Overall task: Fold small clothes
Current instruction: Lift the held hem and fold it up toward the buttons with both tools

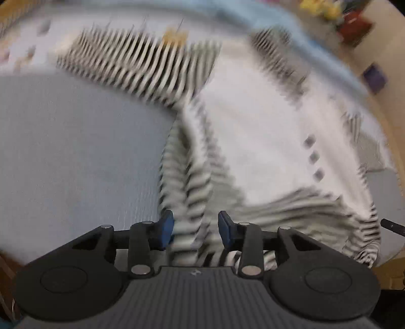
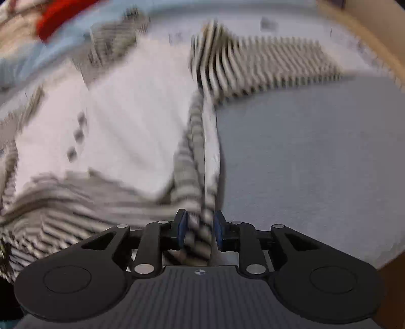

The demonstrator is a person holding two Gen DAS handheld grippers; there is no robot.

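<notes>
A small white garment with black-and-white striped sleeves and hem lies spread on a grey surface, blurred in both views. A bunched striped fold of it rises into my left gripper. The cloth touches the left pad, while a slim gap shows at the right pad, so the jaws stand open around it. In the right wrist view the same garment sends a striped fold up into my right gripper. There the cloth fills the space between the blue pads, which press on it.
The grey surface stretches wide beside the garment. A light blue cloth lies beyond its far edge. Coloured toys and a purple block sit on the tan floor. A red item lies at the top left.
</notes>
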